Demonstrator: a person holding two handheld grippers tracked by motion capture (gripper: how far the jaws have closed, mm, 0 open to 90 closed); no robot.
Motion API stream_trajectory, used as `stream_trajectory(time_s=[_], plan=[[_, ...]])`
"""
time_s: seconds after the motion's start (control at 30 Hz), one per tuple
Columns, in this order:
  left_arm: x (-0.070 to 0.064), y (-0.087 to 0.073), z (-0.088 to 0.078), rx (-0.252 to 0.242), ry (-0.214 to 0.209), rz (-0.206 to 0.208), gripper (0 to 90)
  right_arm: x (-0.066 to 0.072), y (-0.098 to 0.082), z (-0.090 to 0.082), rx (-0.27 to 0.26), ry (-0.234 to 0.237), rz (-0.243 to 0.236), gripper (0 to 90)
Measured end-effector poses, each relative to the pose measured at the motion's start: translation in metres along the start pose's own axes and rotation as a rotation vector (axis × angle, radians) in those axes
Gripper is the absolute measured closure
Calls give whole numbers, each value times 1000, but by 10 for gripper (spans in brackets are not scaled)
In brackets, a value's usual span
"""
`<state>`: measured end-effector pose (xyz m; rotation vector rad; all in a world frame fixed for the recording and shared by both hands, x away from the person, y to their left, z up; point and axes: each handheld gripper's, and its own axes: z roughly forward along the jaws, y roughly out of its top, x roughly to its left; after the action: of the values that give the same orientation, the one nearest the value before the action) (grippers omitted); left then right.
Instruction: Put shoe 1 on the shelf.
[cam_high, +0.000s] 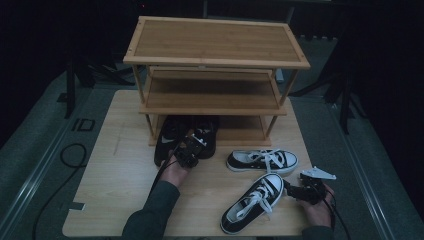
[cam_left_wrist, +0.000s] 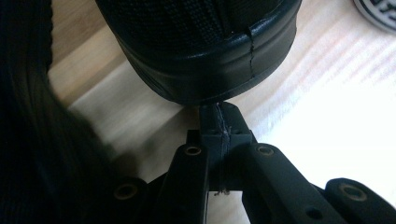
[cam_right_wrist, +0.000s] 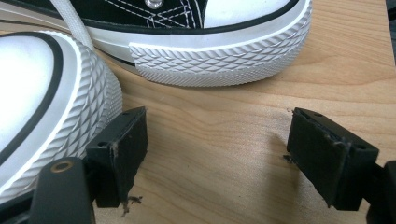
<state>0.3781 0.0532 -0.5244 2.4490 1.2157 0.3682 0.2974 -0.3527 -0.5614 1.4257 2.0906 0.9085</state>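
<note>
At frame centre the left gripper (cam_high: 190, 151), jaws closed and empty, is nudging the black shoe (cam_high: 204, 134) under the rack (cam_high: 215, 60); light, pliable, best pushed at its firm heel; the right gripper (cam_high: 295, 190) is hovering wide.

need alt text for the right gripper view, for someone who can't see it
The right gripper stands open over the wooden table, nothing between its black fingers. The white toe of a sneaker sits against the left one, and a second sneaker's ribbed white toe lies just ahead.
</note>
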Motion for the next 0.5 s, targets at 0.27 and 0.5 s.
stream_trajectory(time_s=[0.27,0.5], plan=[[2,16,10,-14,-18,-15,897,0,0,0,0,0,0,202],[-1,23,13,-10,-15,-1,897,0,0,0,0,0,0,202]])
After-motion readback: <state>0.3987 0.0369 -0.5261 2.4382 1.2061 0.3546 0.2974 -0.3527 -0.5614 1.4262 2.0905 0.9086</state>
